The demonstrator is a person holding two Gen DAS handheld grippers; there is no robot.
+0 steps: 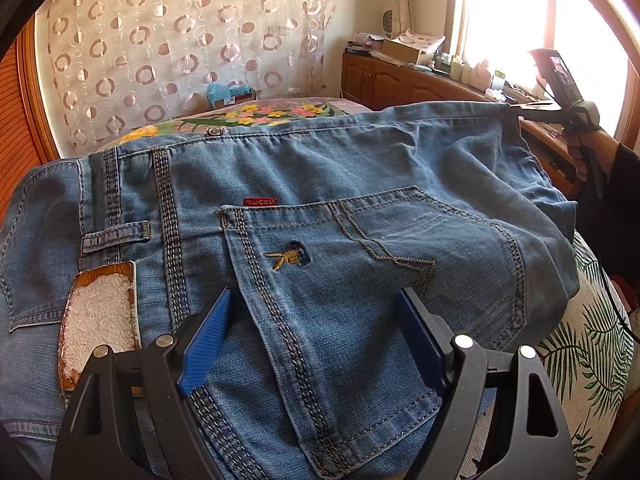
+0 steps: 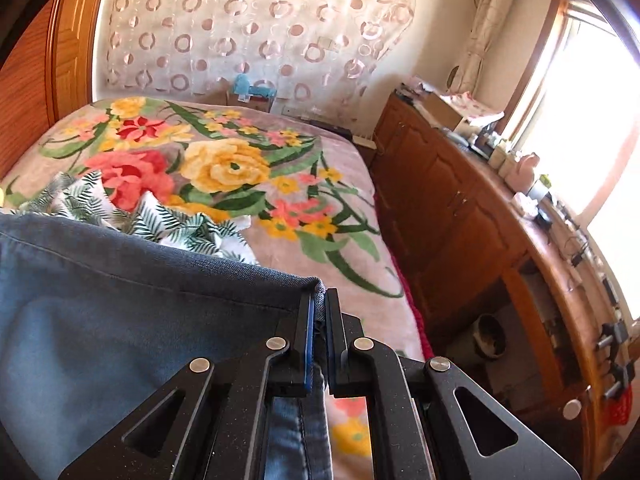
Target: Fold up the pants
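Now the faded blue denim jeans (image 1: 340, 208) sprawl seat-up across the flowered bed blanket (image 2: 248, 168). Right claw (image 2: 318, 320) is clenched on a hem corner; left claw (image 1: 316, 340) hangs released above the pocket. Heavy, floppy cloth — take thick seams.

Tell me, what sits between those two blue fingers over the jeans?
Only denim: the jeans' back pocket lies between the left gripper's open fingers, seen from the left wrist.

Faded blue jeans (image 1: 320, 208) with tan stitching; blanket (image 2: 248, 168) flowered red and yellow on pink.
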